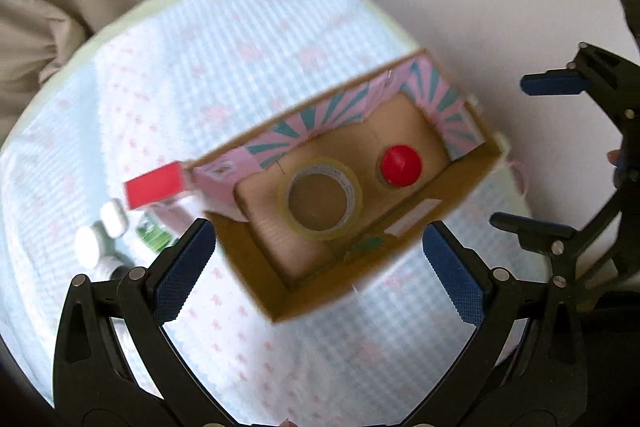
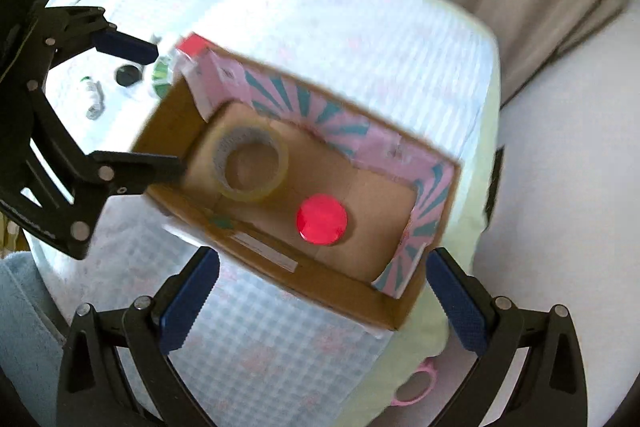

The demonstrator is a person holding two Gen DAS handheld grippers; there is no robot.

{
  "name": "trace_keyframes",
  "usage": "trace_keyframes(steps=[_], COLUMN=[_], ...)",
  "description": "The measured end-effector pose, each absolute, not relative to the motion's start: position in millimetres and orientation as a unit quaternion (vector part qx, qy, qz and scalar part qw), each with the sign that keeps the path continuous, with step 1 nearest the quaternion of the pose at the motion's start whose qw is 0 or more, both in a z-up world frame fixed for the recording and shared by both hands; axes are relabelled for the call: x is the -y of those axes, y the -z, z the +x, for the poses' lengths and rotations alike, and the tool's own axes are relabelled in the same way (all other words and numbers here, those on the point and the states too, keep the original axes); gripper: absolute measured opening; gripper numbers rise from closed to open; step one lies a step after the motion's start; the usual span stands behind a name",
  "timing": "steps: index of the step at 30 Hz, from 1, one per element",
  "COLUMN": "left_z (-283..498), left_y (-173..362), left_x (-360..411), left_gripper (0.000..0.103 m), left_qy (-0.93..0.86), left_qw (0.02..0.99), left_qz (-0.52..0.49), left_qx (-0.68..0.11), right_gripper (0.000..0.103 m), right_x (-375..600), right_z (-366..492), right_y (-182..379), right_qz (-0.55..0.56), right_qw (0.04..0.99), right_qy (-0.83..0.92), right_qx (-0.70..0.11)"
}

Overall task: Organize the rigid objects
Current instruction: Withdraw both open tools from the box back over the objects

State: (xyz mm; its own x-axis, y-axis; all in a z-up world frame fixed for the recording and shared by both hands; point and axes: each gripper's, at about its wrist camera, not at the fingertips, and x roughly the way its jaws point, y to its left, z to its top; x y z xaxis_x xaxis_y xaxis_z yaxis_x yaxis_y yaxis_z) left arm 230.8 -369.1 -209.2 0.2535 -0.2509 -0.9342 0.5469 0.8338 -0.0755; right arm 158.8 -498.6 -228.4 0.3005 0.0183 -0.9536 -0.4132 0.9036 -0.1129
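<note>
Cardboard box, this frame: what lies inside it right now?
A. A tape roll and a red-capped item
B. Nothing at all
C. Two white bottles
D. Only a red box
A: the cardboard box holds a clear tape roll and a red-capped item on its floor, seen from both wrist views; the white bottles and the red box lie outside it on the cloth.

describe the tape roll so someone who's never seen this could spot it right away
Find the open cardboard box with pink and teal striped inner walls, sitting on the checked cloth. Two things lie on its brown floor: the tape roll and a red round-topped object. The roll is the clear, yellowish ring with a hollow centre, nearer the box end by the small items outside.
</note>
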Motion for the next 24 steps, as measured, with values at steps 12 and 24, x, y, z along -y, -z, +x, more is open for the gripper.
trace_keyframes(steps=[12, 24], left_z=[176, 174], left_y=[107, 120], left_x=[203, 24], left_gripper=[0.103, 0.103], left_qy=[0.183, 0.120], left_qw=[0.842, 0.852], left_qz=[0.075, 0.024], left_qx=[-0.502, -0.510], right_gripper=[0.103, 0.103], right_x=[401, 276], right_z=[138, 123], right_y=[119, 105], right_qz=[-0.138, -0.020], right_qw=[0.835, 0.876], right_qy=[-0.133, -0.057], right_qx=[-0.515, -0.479])
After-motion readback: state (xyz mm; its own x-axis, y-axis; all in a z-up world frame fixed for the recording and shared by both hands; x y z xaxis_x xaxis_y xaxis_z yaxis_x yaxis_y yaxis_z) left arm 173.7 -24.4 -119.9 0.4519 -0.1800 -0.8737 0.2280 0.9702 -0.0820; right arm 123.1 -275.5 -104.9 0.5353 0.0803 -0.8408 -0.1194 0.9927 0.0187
